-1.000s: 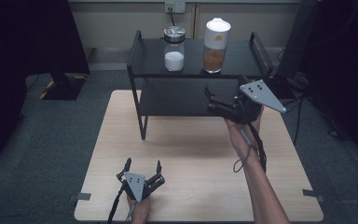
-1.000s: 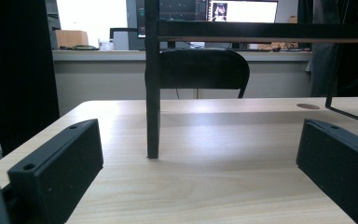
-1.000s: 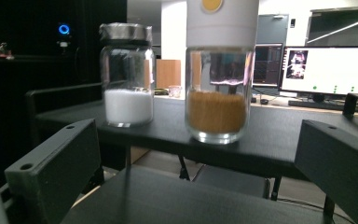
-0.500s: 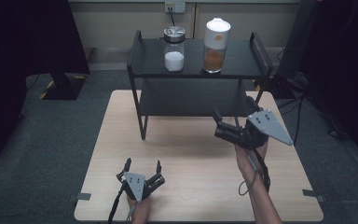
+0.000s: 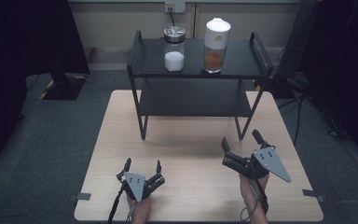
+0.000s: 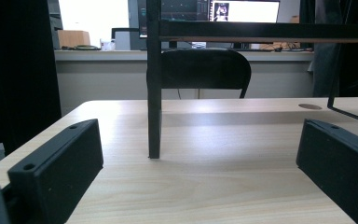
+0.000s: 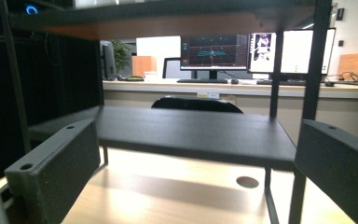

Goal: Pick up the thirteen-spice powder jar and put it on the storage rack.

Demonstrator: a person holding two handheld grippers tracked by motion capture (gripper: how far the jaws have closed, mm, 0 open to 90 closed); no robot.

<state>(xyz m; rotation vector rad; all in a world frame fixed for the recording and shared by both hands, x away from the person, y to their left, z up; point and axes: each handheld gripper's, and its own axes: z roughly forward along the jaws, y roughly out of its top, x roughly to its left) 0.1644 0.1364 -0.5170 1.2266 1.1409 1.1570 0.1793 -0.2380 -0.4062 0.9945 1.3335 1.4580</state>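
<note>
A black two-tier shelf (image 5: 242,60) stands at the far side of the wooden table (image 5: 186,149). On its top tier sit a glass jar of white powder (image 5: 174,43) with a metal lid and a taller jar of brown powder (image 5: 216,39) with a white lid. My left gripper (image 5: 142,167) rests open low at the table's near left, empty. My right gripper (image 5: 241,141) is open and empty at the near right, in front of the shelf's right front leg (image 5: 238,126). The right gripper view looks at the shelf's lower tier (image 7: 191,133); the left gripper view faces a shelf leg (image 6: 154,93).
A round hole (image 7: 247,182) is in the tabletop under the shelf. A black chair (image 6: 200,70) and a desk with monitors (image 7: 223,51) stand beyond the table. Dark floor surrounds the table, with cables (image 5: 307,107) at the right. Bare wood lies between the grippers.
My right gripper has drawn back from the shelf's lower tier toward the table's near right and come lower. The left gripper has stayed still.
</note>
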